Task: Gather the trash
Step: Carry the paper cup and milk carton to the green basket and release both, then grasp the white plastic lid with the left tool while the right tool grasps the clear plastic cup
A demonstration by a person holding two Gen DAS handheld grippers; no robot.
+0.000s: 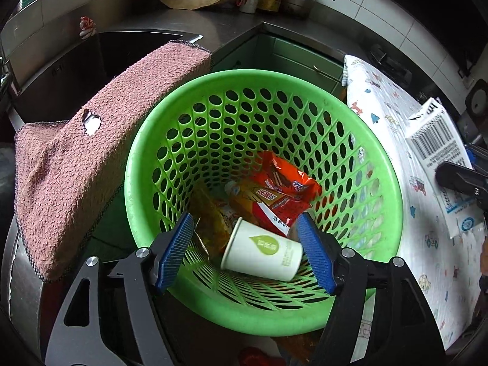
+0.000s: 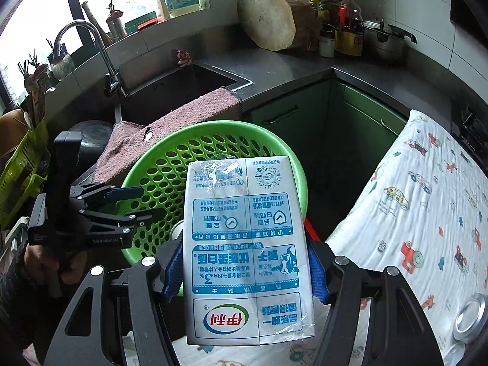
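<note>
1. Left wrist view: the green basket (image 1: 378, 164) holds a white paper cup (image 1: 262, 254) lying on its side, an orange snack wrapper (image 1: 280, 192) behind it, and what looks like a yellowish bag to the cup's left. The left gripper (image 1: 247, 253) hangs over the basket's near rim, jaws spread, the cup below the gap.
2. Right wrist view: the right gripper (image 2: 245, 267) pinches a milk carton (image 2: 247, 244) by its sides, just right of the basket (image 2: 213, 128).

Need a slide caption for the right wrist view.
Right gripper clamps a milk carton just short of the green basket.
</note>
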